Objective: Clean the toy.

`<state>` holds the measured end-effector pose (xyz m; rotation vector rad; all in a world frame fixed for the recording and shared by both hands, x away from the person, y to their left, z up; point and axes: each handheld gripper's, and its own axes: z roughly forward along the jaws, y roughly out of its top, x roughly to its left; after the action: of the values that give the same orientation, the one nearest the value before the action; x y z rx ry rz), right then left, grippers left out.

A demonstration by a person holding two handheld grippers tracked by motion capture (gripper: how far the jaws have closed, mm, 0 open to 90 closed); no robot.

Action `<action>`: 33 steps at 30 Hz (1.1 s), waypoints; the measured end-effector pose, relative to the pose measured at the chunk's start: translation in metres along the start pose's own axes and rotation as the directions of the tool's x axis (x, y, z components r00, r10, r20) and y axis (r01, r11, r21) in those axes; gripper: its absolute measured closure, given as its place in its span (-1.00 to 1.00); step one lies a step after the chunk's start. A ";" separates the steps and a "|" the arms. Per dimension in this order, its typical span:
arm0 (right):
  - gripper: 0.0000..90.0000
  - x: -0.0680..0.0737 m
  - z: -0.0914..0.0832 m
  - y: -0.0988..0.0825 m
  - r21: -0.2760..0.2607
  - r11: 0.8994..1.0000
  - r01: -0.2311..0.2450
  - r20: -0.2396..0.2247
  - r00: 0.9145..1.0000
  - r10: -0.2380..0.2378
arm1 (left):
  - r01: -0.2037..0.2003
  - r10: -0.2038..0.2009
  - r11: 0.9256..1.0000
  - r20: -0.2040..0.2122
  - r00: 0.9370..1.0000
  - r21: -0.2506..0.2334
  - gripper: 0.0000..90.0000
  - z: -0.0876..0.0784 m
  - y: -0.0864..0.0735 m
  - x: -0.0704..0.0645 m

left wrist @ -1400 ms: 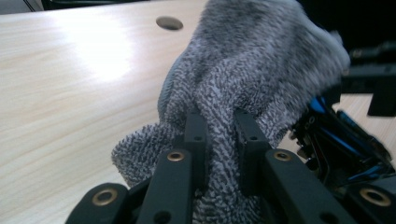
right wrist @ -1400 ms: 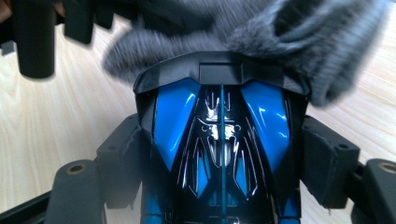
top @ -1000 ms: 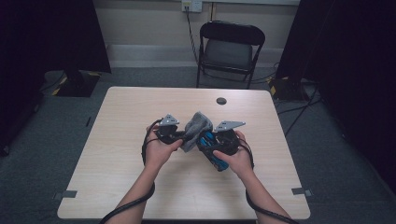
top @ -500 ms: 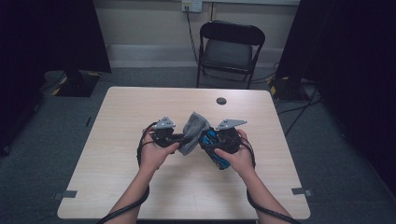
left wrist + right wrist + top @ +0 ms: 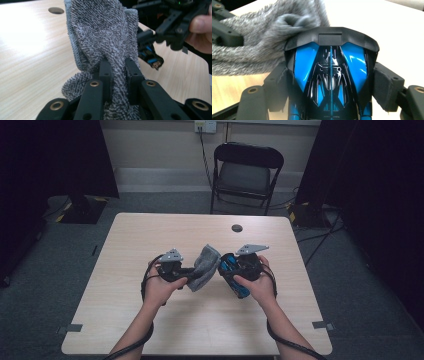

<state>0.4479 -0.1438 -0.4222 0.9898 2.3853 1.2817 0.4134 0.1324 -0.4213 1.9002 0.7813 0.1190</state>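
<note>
The left tool (image 5: 117, 72) is squeezed tight on a grey cloth (image 5: 105, 32). Its two black jaws pinch a fold of the fluffy cloth between them. The right tool (image 5: 332, 82) holds a blue and black toy car (image 5: 330, 75), with one soft pad on each side of the car's body.

Both things are held up in the air over the middle of the worktop (image 5: 150, 235), a little nearer the front edge where the person sits. In the high view the cloth (image 5: 204, 267) hangs between the left tool (image 5: 187, 272) and the right tool (image 5: 227, 270), and the car (image 5: 235, 277) is just beside it. The cloth touches the top end of the car, so it looks like the car is being wiped.

The cloth is soft and floppy and very light. It bends and bunches up any way you push it. It will not break. A good place to grab it is a thick fold, as now, so it does not slip out.

The car is hard, smooth and shiny, so it may be slippery. Hold it by its two sides, not too hard, as small parts could snap.

The cloth is grey with tiny loops and a stitched edge. The car is bright blue with shiny black parts.
</note>
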 end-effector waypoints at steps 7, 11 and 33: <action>-0.43 -0.003 -0.003 0.000 0.004 1.000 0.001 -0.001 1.000 -0.001 | 0.011 -0.011 1.000 -0.015 1.000 0.000 0.75 -0.011 -0.006 0.006; -0.43 -0.006 -0.005 -0.002 -0.004 1.000 -0.004 -0.001 1.000 0.004 | 0.029 -0.029 1.000 -0.038 0.999 -0.007 0.75 -0.022 -0.008 0.013; -0.43 0.027 -0.001 -0.001 -0.011 0.998 0.063 -0.106 0.992 -0.064 | 0.071 -0.085 0.993 -0.164 0.983 -0.092 0.75 0.011 0.026 0.023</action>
<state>0.4270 -0.1269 -0.4199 0.8562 2.4674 1.3517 0.4484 0.1303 -0.4099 1.7925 0.9483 0.2625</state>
